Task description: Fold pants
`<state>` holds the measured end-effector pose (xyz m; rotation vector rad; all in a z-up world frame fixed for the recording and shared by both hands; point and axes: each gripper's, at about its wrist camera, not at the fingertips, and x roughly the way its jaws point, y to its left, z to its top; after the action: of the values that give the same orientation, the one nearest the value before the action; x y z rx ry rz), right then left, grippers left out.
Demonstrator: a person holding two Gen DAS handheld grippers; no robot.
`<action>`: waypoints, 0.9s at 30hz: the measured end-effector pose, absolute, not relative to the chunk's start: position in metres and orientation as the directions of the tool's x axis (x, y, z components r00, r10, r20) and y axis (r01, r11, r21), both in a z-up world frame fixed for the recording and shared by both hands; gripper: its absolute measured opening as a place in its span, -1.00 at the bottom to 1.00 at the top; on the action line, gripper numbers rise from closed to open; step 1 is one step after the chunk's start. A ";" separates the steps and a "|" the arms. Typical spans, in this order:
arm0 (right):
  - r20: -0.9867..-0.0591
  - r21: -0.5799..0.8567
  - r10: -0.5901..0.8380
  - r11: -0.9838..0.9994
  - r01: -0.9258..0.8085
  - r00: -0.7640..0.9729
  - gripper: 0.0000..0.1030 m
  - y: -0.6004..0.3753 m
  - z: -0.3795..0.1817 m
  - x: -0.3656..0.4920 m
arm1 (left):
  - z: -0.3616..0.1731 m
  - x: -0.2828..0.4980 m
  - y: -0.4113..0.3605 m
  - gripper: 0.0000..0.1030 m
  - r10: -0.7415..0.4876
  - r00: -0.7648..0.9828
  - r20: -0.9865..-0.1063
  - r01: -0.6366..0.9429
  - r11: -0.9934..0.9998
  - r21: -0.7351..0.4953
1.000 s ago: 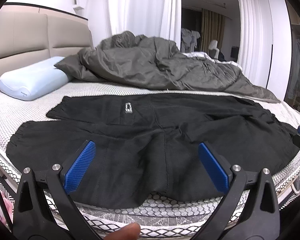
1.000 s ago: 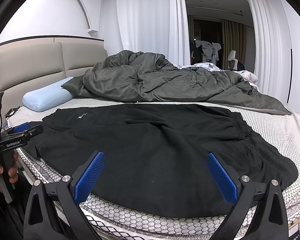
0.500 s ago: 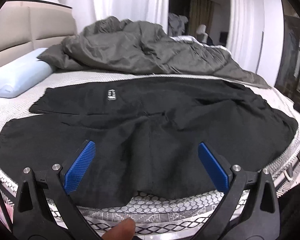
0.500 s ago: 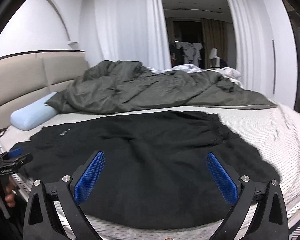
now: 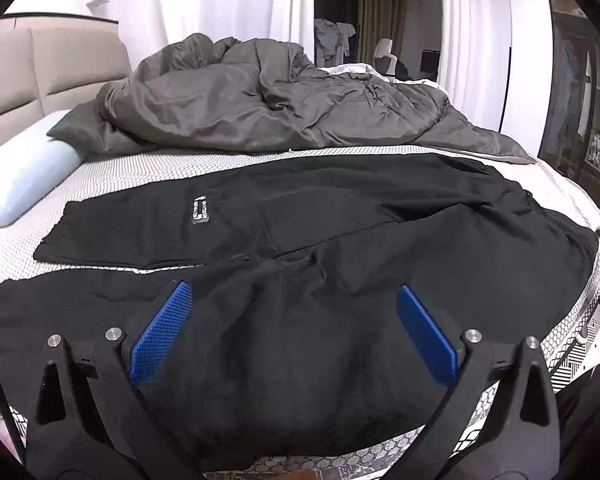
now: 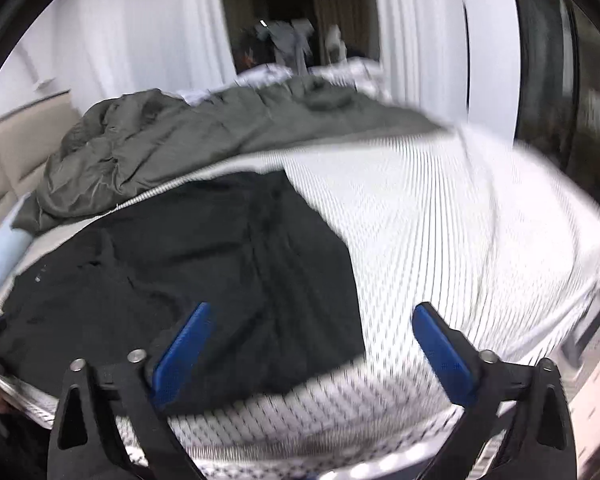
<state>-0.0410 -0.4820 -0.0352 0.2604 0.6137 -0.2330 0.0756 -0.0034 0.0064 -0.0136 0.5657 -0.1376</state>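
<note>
Bed with white honeycomb-patterned mattress cover point(image 5: 148, 168). Grey duvet point(image 5: 268, 104) bunched at far side. Pale blue pillow point(image 5: 16, 180) far left, against beige padded headboard point(image 5: 52, 68). White curtains point(image 5: 220, 4) behind. Dark doorway point(image 5: 340, 20) beyond; clothes hanging there. Open wardrobe shelving point(image 5: 580, 112) right.

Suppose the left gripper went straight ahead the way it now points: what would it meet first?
Most likely the black pants spread flat on the mattress. The open left gripper tilts down over them, nothing between its jaws. Depth is hard to judge in the fisheye view.
</note>
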 end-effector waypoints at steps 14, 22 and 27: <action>-0.592 0.249 -0.106 0.918 0.307 0.799 -0.69 -0.484 -0.042 -0.014 | -0.014 0.087 0.025 0.98 -0.041 0.813 -0.581 -0.009 0.997 -0.082; -0.622 0.165 -0.203 0.910 0.380 0.756 -0.52 -0.497 -0.059 -0.041 | -0.014 0.080 0.073 0.98 0.014 0.797 -0.603 -0.103 0.988 -0.113; -0.547 0.205 -0.187 0.915 0.347 0.816 0.06 -0.476 -0.043 -0.072 | -0.005 0.054 0.143 0.97 0.054 0.785 -0.618 -0.227 0.952 -0.205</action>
<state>-0.0721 -0.4758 -0.0433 0.3046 0.5465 -0.2892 0.0538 0.1427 -0.0052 -0.2763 0.6530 0.1537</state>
